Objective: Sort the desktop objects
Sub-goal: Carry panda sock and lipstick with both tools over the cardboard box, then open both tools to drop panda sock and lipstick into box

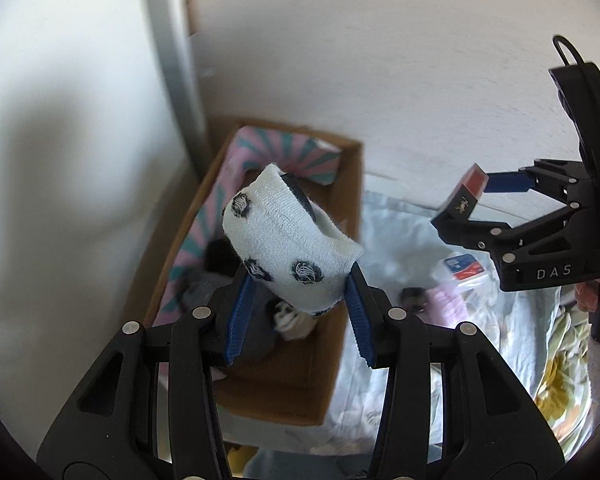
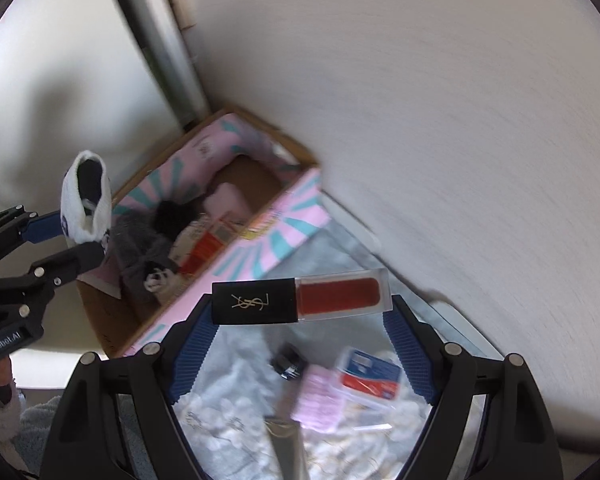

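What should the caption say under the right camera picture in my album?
Right gripper holds a red lip gloss lengthwise near the box.

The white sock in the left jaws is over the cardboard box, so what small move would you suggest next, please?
Probably lower the white sock a little further into the cardboard box before the left gripper opens. The sock hangs above the dark clothing already lying inside, so a short drop should land it there rather than on the rim.
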`<state>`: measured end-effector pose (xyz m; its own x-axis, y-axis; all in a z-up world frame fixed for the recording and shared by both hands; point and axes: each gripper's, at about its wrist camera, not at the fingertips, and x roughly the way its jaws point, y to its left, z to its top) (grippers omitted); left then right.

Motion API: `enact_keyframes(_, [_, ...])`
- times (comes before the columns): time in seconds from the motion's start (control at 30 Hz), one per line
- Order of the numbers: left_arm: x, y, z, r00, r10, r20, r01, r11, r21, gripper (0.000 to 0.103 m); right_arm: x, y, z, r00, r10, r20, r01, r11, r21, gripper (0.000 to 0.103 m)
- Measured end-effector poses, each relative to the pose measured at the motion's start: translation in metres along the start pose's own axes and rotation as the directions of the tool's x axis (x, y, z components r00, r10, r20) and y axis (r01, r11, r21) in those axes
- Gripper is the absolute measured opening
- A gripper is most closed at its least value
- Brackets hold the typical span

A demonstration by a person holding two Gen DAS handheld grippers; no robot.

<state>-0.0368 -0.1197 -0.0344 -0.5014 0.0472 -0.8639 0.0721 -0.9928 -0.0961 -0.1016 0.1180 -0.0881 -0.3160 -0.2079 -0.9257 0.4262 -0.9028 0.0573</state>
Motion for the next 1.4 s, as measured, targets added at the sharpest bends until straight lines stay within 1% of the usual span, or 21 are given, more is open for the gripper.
enact_keyframes(0.2, [0.006,0.027,-0.022,0.999,0.026,-0.033,-0.029,0.996,-0.082,0.041,0.022,0.043,0.026,0.999,0.043,-0.029,-0.046,0.993,-0.105,0.080])
enact_keyframes(0.3, [0.011,0.032,-0.028,0.998,0.032,-0.056,-0.038,0.994,-0.102,0.041,0.036,0.062,0.036,0.997,0.052,-0.050,-0.060,0.987,-0.151,0.080])
enact_keyframes(0.47, [0.020,0.039,-0.038,0.997,0.018,-0.080,-0.029,0.991,-0.133,0.041,0.059,0.085,0.048,0.995,0.069,-0.074,-0.083,0.976,-0.200,0.080])
enact_keyframes(0.57, [0.025,0.041,-0.041,0.996,0.018,-0.092,-0.032,0.988,-0.152,0.041,0.073,0.092,0.052,0.993,0.068,-0.096,-0.088,0.972,-0.216,0.080])
enact_keyframes(0.77, [0.029,0.047,-0.044,0.995,0.020,-0.102,-0.038,0.984,-0.176,0.041,0.094,0.093,0.058,0.982,0.128,-0.140,-0.152,0.972,-0.178,0.080])
enact_keyframes(0.87, [0.033,0.048,-0.045,0.994,0.022,-0.105,-0.041,0.982,-0.185,0.041,0.101,0.096,0.058,0.977,0.133,-0.165,-0.164,0.967,-0.194,0.080])
enact_keyframes(1.03, [0.036,0.047,-0.046,0.994,0.016,-0.107,-0.036,0.981,-0.189,0.041,0.106,0.102,0.058,0.975,0.132,-0.182,-0.171,0.961,-0.219,0.080])
enact_keyframes(1.07, [0.036,0.048,-0.045,0.994,0.013,-0.104,-0.032,0.983,-0.183,0.044,0.107,0.103,0.058,0.974,0.131,-0.184,-0.171,0.960,-0.221,0.080])
enact_keyframes(1.13, [0.035,0.046,-0.045,0.995,0.003,-0.102,-0.021,0.984,-0.175,0.058,0.107,0.104,0.059,0.972,0.135,-0.193,-0.176,0.960,-0.217,0.080])
enact_keyframes(1.2, [0.032,0.044,-0.044,0.996,0.030,-0.083,-0.044,0.984,-0.174,0.103,0.111,0.105,0.060,0.967,0.139,-0.211,-0.183,0.962,-0.203,0.081])
enact_keyframes(1.27, [0.026,0.043,-0.042,0.996,0.058,-0.064,-0.068,0.982,-0.175,0.103,0.115,0.106,0.061,0.966,0.127,-0.227,-0.172,0.966,-0.193,0.082])
enact_keyframes(1.3, [0.024,0.043,-0.041,0.996,0.061,-0.060,-0.070,0.982,-0.173,0.103,0.117,0.106,0.061,0.966,0.117,-0.232,-0.162,0.968,-0.189,0.084])
enact_keyframes(1.33, [0.022,0.042,-0.040,0.997,0.063,-0.054,-0.072,0.983,-0.170,0.103,0.117,0.106,0.061,0.967,0.108,-0.229,-0.152,0.971,-0.185,0.092])
enact_keyframes(1.37, [0.018,0.042,-0.040,0.997,0.072,-0.041,-0.077,0.983,-0.167,0.103,0.115,0.105,0.060,0.972,0.107,-0.210,-0.147,0.972,-0.184,0.103])
enact_keyframes(1.4, [0.015,0.042,-0.039,0.997,0.078,-0.030,-0.082,0.983,-0.165,0.103,0.113,0.105,0.060,0.976,0.102,-0.191,-0.138,0.973,-0.184,0.103])
